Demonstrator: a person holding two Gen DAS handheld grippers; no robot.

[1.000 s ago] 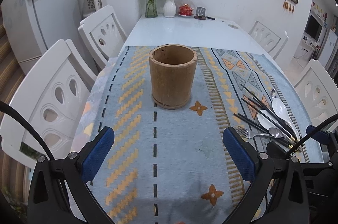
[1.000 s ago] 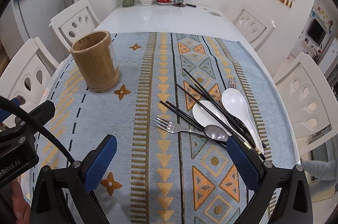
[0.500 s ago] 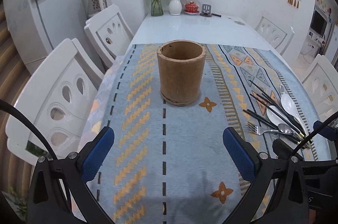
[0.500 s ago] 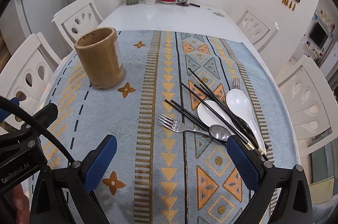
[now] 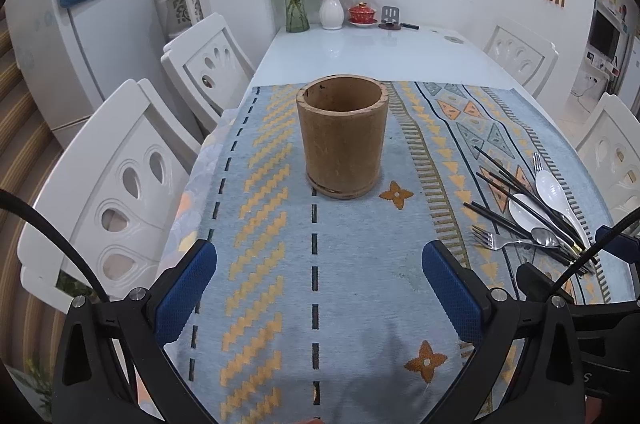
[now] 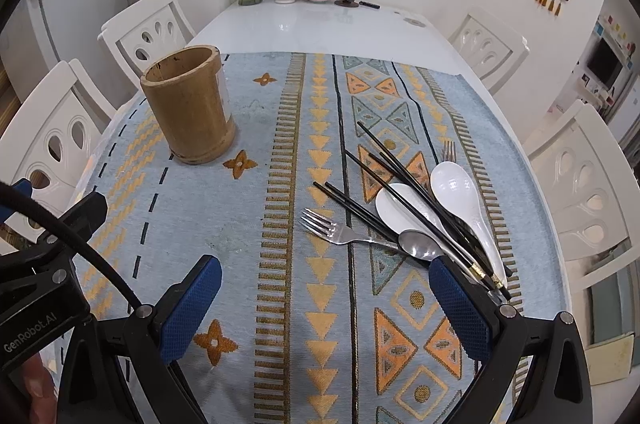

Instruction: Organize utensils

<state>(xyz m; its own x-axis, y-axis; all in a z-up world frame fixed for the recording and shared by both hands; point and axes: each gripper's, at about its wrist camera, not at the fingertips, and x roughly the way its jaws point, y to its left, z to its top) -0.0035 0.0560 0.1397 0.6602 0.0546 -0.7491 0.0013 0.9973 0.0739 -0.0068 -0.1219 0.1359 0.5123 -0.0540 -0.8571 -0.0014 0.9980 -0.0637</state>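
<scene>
Both grippers had edged nearer their targets. Left gripper (image 5: 318, 294): jaws apart, bamboo holder (image 5: 342, 139) upright straight ahead. Right gripper (image 6: 324, 308): jaws apart; utensil pile (image 6: 416, 212) lay ahead-right on cloth (image 6: 280, 183).

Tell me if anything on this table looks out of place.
The utensils lie in a crossed heap on the tablecloth: black chopsticks over two white spoons, a fork and a metal spoon. The bamboo holder stands upright, apparently empty.
</scene>
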